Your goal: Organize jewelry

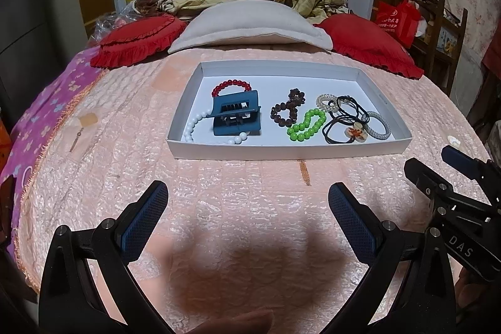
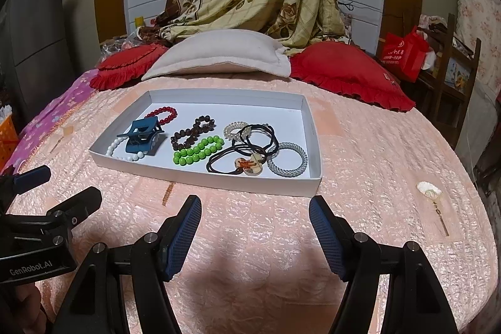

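A white shallow tray (image 1: 281,151) (image 2: 200,179) lies on the pink bedspread. In it are a blue hair claw (image 1: 236,115) (image 2: 141,136), a red bead bracelet (image 1: 231,85) (image 2: 166,113), a white bead bracelet (image 1: 194,124) (image 2: 122,152), a brown bead bracelet (image 1: 286,111) (image 2: 192,133), a green bead bracelet (image 1: 305,125) (image 2: 197,154), black hair ties with a flower charm (image 1: 347,122) (image 2: 247,155) and a grey coil tie (image 1: 379,125) (image 2: 288,160). My left gripper (image 1: 247,193) and right gripper (image 2: 255,208) are open and empty, in front of the tray.
Two red pillows (image 1: 141,39) (image 1: 366,43) and a grey pillow (image 1: 250,24) lie behind the tray. A small earring (image 1: 84,122) lies left of the tray. A white fan-shaped earring (image 2: 430,193) lies right of it. A wooden shelf (image 2: 451,68) stands at right.
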The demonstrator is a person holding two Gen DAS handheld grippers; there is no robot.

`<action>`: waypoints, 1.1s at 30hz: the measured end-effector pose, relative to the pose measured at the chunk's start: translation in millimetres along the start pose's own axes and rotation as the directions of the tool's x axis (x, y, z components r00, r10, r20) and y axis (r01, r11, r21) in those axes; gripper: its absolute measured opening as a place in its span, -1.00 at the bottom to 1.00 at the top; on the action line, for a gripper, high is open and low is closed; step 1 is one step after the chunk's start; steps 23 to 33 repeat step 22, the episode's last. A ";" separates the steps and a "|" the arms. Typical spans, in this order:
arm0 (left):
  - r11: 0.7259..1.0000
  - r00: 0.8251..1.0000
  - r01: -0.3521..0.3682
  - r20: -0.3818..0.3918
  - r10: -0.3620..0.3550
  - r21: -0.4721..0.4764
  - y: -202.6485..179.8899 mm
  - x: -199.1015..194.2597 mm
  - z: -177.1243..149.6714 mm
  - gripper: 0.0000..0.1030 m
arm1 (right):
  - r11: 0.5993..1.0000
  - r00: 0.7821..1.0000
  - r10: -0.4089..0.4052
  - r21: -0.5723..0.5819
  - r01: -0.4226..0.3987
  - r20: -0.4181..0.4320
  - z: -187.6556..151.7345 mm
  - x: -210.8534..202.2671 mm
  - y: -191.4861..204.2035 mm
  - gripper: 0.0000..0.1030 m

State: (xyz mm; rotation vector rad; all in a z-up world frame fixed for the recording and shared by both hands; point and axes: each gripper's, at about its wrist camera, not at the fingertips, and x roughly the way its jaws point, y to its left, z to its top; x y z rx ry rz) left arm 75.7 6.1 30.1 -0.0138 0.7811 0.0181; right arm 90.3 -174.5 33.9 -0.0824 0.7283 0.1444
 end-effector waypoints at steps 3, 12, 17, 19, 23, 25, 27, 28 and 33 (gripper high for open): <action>1.000 1.000 0.002 0.000 -0.002 -0.001 0.0 0.4 0.0 0.99 | 1.000 1.000 0.000 0.000 0.000 -0.001 -0.1 0.1 -0.7 0.34; 1.000 1.000 0.007 -0.002 -0.007 -0.008 1.8 0.3 0.4 0.99 | 1.000 1.000 -0.001 -0.010 0.001 -0.003 -0.7 0.4 1.2 0.34; 1.000 1.000 0.008 0.003 -0.008 -0.004 1.6 0.0 0.4 0.99 | 1.000 1.000 -0.001 -0.010 0.001 -0.003 -0.9 0.3 1.7 0.34; 1.000 1.000 0.007 0.027 -0.007 -0.001 1.0 -3.5 0.4 0.99 | 1.000 1.000 -0.001 -0.008 0.001 -0.004 -1.0 0.7 1.7 0.34; 1.000 0.998 0.006 0.061 -0.007 0.007 -0.3 -9.9 0.8 0.99 | 1.000 1.000 0.000 -0.009 0.000 -0.006 -0.9 0.9 1.7 0.34; 1.000 0.998 0.006 0.061 -0.007 0.007 -0.3 -9.9 0.8 0.99 | 1.000 1.000 0.000 -0.009 0.000 -0.006 -0.9 0.9 1.7 0.34; 1.000 0.998 0.006 0.061 -0.007 0.007 -0.3 -9.9 0.8 0.99 | 1.000 1.000 0.000 -0.009 0.000 -0.006 -0.9 0.9 1.7 0.34; 1.000 0.998 0.006 0.061 -0.007 0.007 -0.3 -9.9 0.8 0.99 | 1.000 1.000 0.000 -0.009 0.000 -0.006 -0.9 0.9 1.7 0.34; 1.000 0.998 0.006 0.061 -0.007 0.007 -0.3 -9.9 0.8 0.99 | 1.000 1.000 0.000 -0.009 0.000 -0.006 -0.9 0.9 1.7 0.34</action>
